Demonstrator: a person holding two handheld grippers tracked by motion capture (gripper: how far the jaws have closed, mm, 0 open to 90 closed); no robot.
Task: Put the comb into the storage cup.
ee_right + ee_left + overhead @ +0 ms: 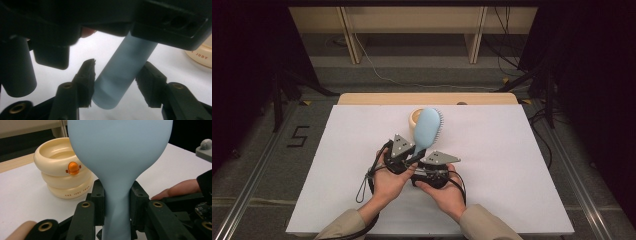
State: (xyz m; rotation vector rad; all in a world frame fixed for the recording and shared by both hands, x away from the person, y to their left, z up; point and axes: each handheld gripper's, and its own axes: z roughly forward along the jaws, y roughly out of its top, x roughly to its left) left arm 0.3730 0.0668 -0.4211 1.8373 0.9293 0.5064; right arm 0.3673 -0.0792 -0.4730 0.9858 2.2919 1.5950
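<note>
A light blue hairbrush (428, 129) is held above the white tabletop (512, 165), head pointing away and bristles to the right. My left gripper (418, 150) is shut on the neck of its handle; in the left gripper view both pads clamp the hairbrush (120, 150) on either side, with the left gripper (117, 197) at the narrow part. My right gripper (414, 164) sits just behind it at the handle's end. In the right gripper view its jaws (115, 82) flank the hairbrush (120, 77), and both pads rest against the tilted handle.
A cream container shaped like stacked rings (414, 119) stands on the table just behind the brush head, with an orange knob (73, 168) on its side. The person's hands and beige sleeves come in at the bottom. Shelving and cables lie beyond the table.
</note>
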